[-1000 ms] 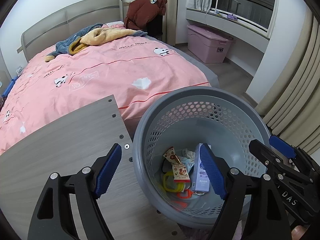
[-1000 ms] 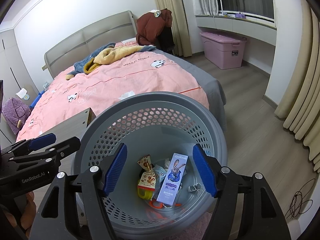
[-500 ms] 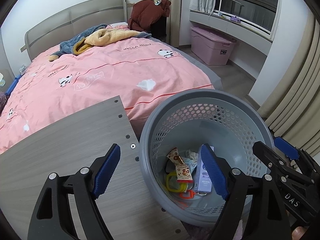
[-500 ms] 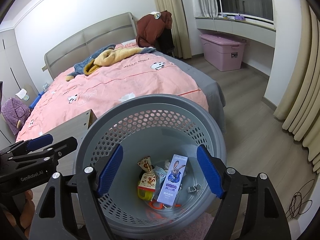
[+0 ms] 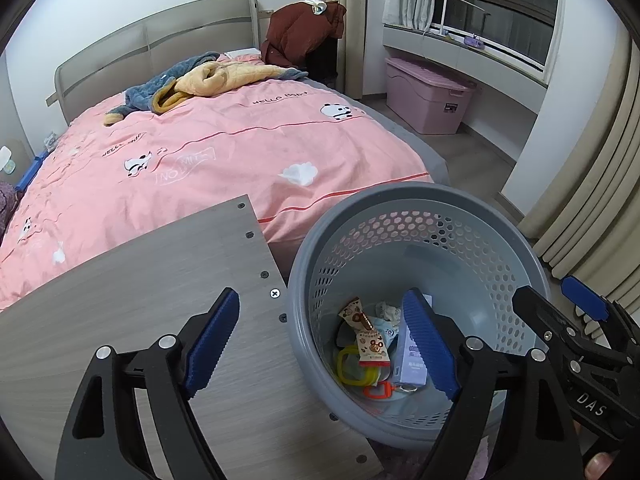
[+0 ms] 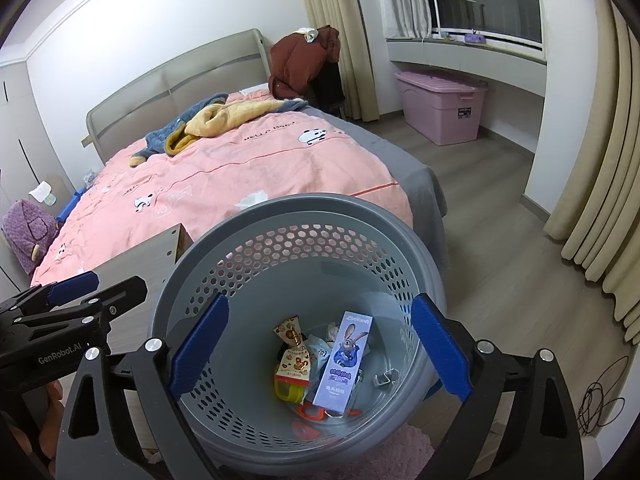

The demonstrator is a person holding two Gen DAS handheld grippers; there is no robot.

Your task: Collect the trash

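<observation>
Right gripper (image 6: 320, 350): angled down over the grey perforated basket (image 6: 416, 252), jaws opening, nothing between the pads.
Left gripper (image 5: 322, 340): angled down, jaws apart and empty, straddling the basket's rim and the wood-grain tabletop (image 5: 120, 300) edge.
Trash on the basket floor: rabbit-print box (image 6: 342, 364), snack wrapper (image 6: 294, 354), yellow ring (image 5: 350, 368), red piece (image 5: 378, 391).
Pink-quilted bed (image 5: 200, 160) behind.
</observation>
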